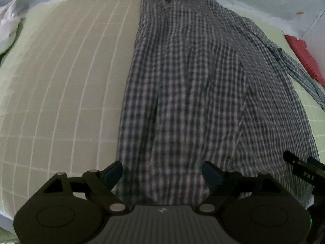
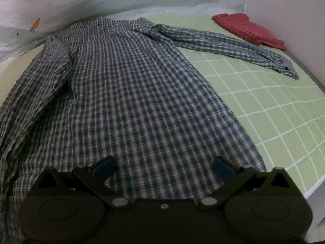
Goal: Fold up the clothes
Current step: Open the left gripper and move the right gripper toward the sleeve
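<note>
A blue-and-white checked shirt lies flat on a green sheet, collar at the far end. In the right wrist view the shirt has one sleeve folded in over its left side, while the other sleeve stretches out to the right. My left gripper hangs open just above the hem near the shirt's left edge, with nothing between its pads. My right gripper is open too, over the hem further right. Part of the right gripper shows at the right edge of the left wrist view.
The green sheet with white grid lines covers the bed. A red folded cloth lies at the far right by the wall. Pale bedding with carrot print bounds the back. A white cloth sits far left. The bed's edge runs along the right.
</note>
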Motion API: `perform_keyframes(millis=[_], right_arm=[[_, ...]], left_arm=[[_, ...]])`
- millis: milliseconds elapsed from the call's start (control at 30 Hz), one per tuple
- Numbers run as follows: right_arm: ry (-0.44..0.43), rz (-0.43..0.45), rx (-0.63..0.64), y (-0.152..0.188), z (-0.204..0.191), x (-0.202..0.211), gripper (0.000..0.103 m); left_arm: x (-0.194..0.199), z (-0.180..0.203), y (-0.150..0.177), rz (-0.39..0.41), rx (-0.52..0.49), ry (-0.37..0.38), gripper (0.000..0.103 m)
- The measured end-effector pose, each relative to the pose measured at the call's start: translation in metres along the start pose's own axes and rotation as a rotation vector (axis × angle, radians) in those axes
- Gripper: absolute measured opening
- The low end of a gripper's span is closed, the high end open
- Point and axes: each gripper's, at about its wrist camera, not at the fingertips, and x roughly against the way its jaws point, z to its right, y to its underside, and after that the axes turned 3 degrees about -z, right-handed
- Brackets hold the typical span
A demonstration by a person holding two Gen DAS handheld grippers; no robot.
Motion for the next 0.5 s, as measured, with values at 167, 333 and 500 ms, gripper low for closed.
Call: perform_keyframes(millis=[167,333,500], right_arm=[[-0.070,-0.094,0.087,-0.020,0.010,-0.003,0.103],[-0.098,-0.044,0.105,-0.043,0.039,-0.001,0.103],[-0.090,-0.031,0.027,-0.066,0.086,-0.021,0.103]], left_arm=[[0.004,0.031,-0.008,0.056,0.041,-0.055,0.088],[-0.007,0.061,-0.011,0.072,0.042,-0.075,0.088],[-0.026,0.081,-0.016,0.034,0.056,-0.158,0.088]])
